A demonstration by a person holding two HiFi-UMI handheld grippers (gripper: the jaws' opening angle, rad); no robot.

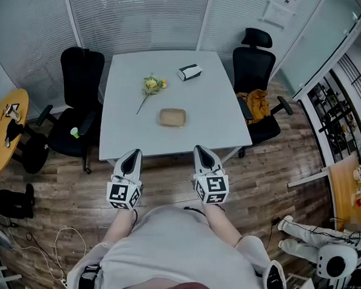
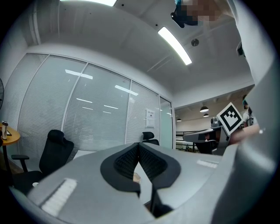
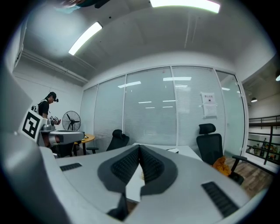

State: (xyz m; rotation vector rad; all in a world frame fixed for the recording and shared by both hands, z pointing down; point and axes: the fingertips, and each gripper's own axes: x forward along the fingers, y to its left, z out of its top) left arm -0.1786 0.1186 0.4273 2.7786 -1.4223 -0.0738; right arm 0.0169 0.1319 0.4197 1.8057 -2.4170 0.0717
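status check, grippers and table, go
Left gripper and right gripper shut, empty, short of the white table. Nearest: tan tray, untouched; yellow flower and small box beyond. Only tabletop in between.

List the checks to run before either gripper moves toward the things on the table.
1. Left gripper empty: ok, jaws together on nothing.
2. Right gripper empty: ok, jaws together on nothing.
3. Jaws apart for a grasp: not ok, both shut.
4. The flower, brown dish and box lie apart on the table: ok.
5. Whether the brown dish is empty: cannot tell.
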